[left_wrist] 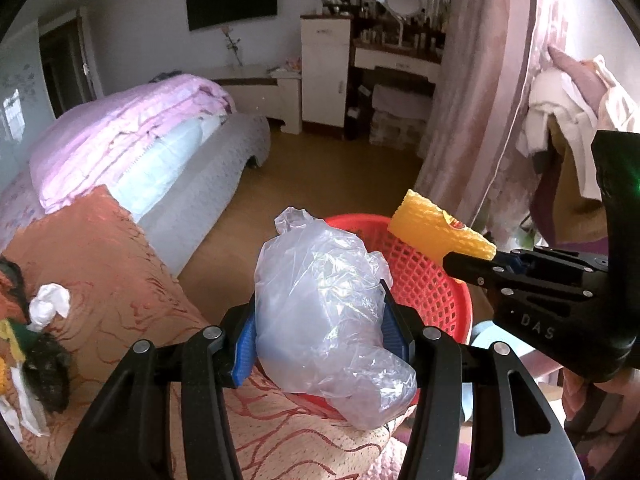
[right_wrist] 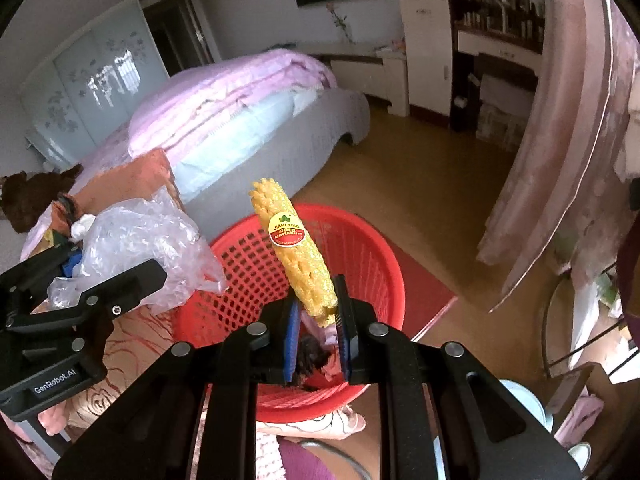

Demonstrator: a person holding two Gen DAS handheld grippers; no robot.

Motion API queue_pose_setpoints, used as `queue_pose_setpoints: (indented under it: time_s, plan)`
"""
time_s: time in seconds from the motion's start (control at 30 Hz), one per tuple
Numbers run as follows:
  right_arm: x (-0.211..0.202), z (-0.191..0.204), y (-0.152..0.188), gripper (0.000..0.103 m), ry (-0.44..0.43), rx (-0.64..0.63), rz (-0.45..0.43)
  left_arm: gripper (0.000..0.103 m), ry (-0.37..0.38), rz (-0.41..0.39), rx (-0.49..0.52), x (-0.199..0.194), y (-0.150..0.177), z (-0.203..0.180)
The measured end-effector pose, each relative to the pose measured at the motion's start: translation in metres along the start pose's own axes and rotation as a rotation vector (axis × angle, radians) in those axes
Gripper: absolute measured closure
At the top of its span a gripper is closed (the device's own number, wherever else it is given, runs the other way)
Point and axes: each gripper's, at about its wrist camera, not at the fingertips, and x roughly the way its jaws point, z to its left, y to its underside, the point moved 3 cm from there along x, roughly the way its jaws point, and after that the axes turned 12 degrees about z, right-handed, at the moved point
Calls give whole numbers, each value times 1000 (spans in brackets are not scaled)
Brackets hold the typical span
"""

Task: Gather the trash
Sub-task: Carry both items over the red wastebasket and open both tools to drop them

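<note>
- My left tool (left_wrist: 318,336) is about half open, its blue pads pressing both flanks of a crumpled clear plastic bag (left_wrist: 328,316). The bag hangs at the near rim of the red mesh basket (left_wrist: 436,288), just beside the orange patterned cushion (left_wrist: 112,280).
- My right tool (right_wrist: 318,320) is closed as far as it goes on the lower end of a yellow foam fruit sleeve (right_wrist: 294,248). The sleeve stands over the basket's opening.
- Handling, bag: I judge it very light, limp and slippery. It compresses freely, so the grip depends on bunched film; a hold across the bulk of the wad, as now, looks safest. It has no clear long axis, though a knotted tail points up and away from me.
- Handling, sleeve: I judge it light, soft and springy. It flattens under the pads without damage and should drop cleanly on release.
- Orientation, sleeve: its long axis runs from the pads upward and away, tilted left in the right wrist view, free end uppermost. The "Gold Kiwifruit" label (right_wrist: 286,230) faces the camera.
- The basket already holds some dark material at its bottom; I cannot identify it.
- A crumpled white tissue (left_wrist: 48,306) and further scraps lie on the cushion, well apart from the basket.
</note>
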Motion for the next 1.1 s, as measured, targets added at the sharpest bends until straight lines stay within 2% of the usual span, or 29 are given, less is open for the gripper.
queue_pose_setpoints:
  time_s: [0.2,0.4,0.47,0.77,0.87,1.1]
  plan:
    - [14,-3,2,84,5,5,41,42,28,37,-1,10,3,3]
    - [17,-4,2,70,9,20,53,30,21,33,-19,7,7,11]
    - [16,-4,2,61,10,28,47,29,23,33,-31,7,8,15]
    - [11,-2,3,55,27,19,16,29,10,2,-83,-5,12,27]
    - [7,-1,2,46,34,15,-10,29,-5,-14,-93,-10,15,30]
    - [0,3,3,38,38,5,-45,29,-45,-49,-105,-24,22,35]
